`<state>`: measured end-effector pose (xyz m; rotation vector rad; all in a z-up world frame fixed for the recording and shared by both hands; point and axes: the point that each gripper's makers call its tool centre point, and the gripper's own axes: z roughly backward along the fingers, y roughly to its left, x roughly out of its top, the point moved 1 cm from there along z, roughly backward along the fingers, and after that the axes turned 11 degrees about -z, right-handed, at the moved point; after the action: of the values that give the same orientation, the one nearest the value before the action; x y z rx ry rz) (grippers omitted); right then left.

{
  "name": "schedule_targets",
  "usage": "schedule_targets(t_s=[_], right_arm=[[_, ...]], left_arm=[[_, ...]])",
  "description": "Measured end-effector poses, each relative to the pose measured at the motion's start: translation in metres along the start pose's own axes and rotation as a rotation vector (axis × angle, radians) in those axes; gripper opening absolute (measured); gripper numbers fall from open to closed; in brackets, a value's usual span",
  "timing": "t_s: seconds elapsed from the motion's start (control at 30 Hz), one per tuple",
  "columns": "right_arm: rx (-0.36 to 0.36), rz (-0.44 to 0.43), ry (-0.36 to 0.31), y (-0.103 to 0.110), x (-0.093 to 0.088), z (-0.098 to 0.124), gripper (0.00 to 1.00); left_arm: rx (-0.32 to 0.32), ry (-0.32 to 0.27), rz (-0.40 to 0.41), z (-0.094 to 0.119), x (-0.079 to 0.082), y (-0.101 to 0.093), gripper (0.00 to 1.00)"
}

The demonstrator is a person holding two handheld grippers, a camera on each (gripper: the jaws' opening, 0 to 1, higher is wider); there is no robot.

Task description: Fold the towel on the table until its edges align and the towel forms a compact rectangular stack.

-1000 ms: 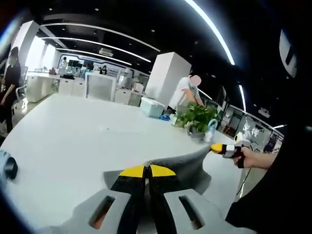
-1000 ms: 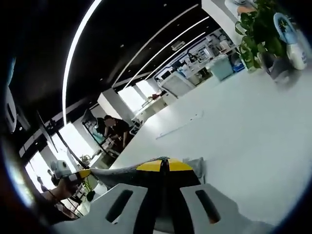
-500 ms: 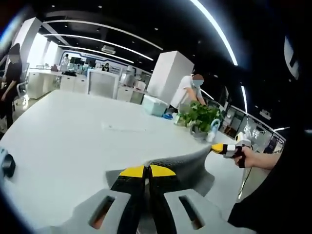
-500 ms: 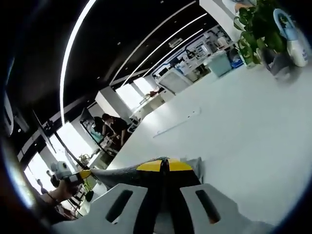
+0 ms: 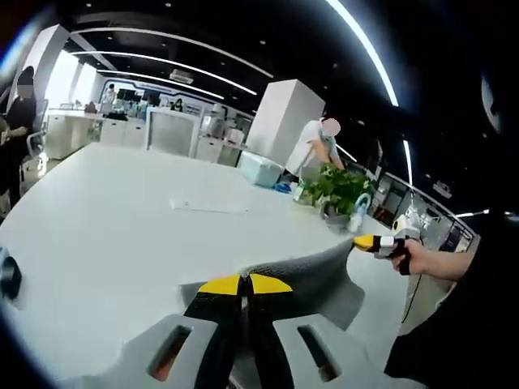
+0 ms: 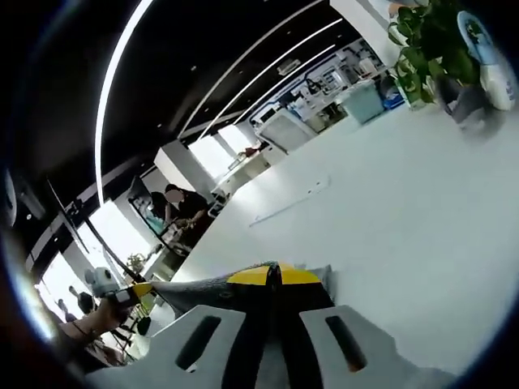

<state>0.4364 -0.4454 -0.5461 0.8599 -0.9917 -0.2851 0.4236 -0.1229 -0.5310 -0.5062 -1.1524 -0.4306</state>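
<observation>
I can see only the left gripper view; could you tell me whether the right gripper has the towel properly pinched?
Observer: Yes. In the right gripper view, the right gripper is shut on the towel, whose edge stretches off to the left gripper.
Operator: Thank you. Is anything lying close ahead of it on the table?
Observer: The table ahead is bare white up to a thin flat strip further off.
Operator: And where does the plant sit from that side?
Observer: The plant stands at the upper right of that view, with a white bottle next to it.
</observation>
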Motion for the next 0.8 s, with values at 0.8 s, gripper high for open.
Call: schedule_targets(t_s=[0.8], right_arm=[[-0.053, 0.012, 0.096, -0.031, -0.008, -0.025, 0.00]], left_arm=[[-0.022, 0.076, 0.008, -0.026, -0.023, 0.015, 0.02]])
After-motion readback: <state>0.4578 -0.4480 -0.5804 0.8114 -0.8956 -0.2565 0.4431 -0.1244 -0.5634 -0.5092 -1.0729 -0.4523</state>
